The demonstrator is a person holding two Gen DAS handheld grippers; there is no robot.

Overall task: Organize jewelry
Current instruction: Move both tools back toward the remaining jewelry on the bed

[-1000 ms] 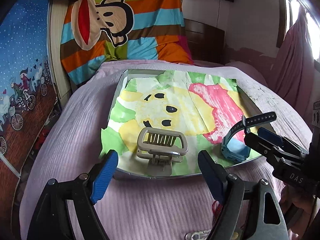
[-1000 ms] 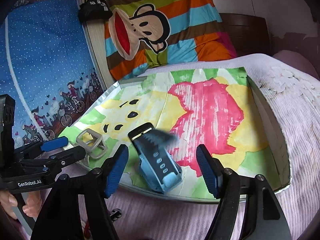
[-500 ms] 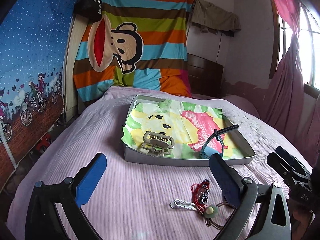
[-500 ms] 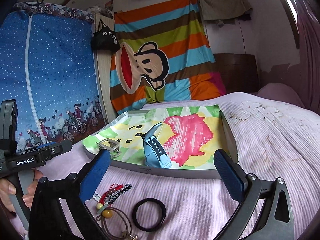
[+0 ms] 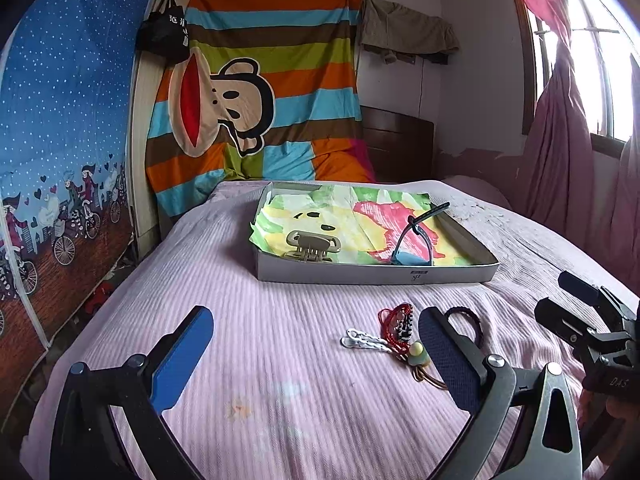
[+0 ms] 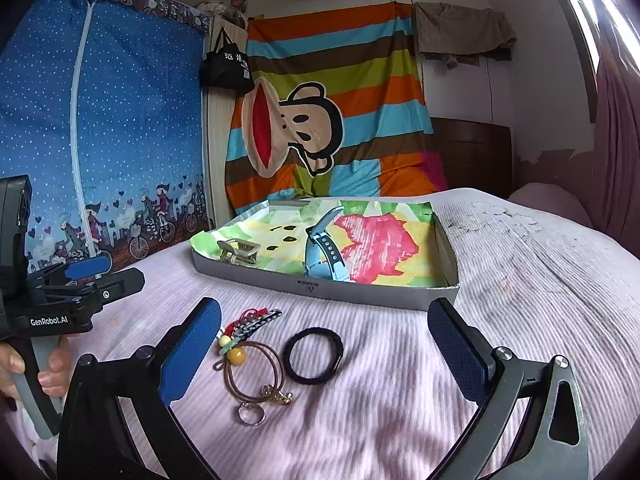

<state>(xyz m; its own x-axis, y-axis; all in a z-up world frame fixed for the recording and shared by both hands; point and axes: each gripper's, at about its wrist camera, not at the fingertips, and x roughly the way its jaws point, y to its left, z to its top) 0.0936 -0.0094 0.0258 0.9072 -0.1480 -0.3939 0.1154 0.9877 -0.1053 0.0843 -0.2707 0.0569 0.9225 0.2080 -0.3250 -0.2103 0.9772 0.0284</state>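
A shallow grey tray [image 5: 376, 273] [image 6: 320, 286] lined with a painted paper sits on the pink bed. In it lie a beige hair claw [image 5: 311, 246] [image 6: 239, 251] and a blue watch [image 5: 412, 248] [image 6: 326, 254]. Loose on the bedspread in front lie a red cord bracelet [image 5: 396, 326] [image 6: 256, 320], a white clip [image 5: 365, 339], a black hair tie [image 6: 313, 355], a brown cord with beads [image 6: 256, 372] and a small ring [image 6: 251, 414]. My left gripper [image 5: 316, 356] and right gripper [image 6: 324, 356] are both open and empty, held above the bed short of the tray.
A striped monkey blanket [image 5: 256, 92] hangs behind the bed. A blue wardrobe cover [image 5: 60, 140] stands left. Pink curtains and a window [image 5: 576, 128] are right. The bedspread [image 5: 248, 320] slopes off at both sides.
Both grippers have pulled back from the tray and risen. The watch and hair claw stay in the tray. The loose jewelry in front has come into view.
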